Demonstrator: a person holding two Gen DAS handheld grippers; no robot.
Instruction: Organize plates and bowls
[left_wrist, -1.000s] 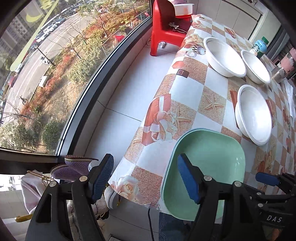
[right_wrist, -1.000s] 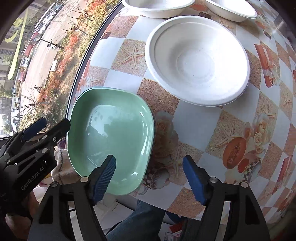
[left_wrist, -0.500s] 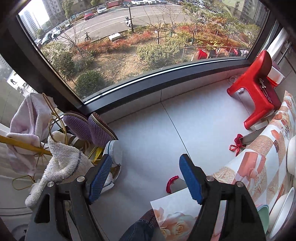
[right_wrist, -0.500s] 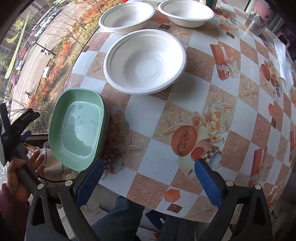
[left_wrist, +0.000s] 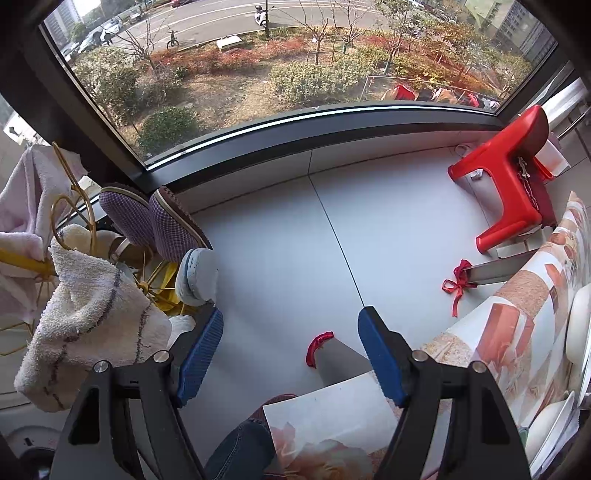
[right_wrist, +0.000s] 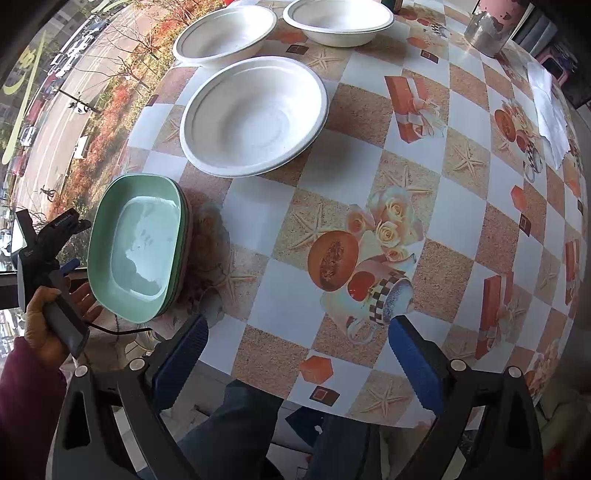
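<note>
The left gripper (left_wrist: 290, 349) has swung away from the table and now looks at the floor, claws apart, empty. The green plates (right_wrist: 138, 245) sit stacked at the table's (right_wrist: 461, 177) edge. The right gripper (right_wrist: 297, 354) has opened wide, empty, so the three white bowls (right_wrist: 255, 114) come next.

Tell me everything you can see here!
bowls: three, white, on the table, far side
plates: a stack, green, table's left edge
table: one, checked cloth
cup: one, metal, far right
napkin: one, white, right edge
stool: one, red, on the floor
towel: one, white, by the window
slippers: two, purple, by the window
left claw: open, empty
right claw: open, empty
</note>
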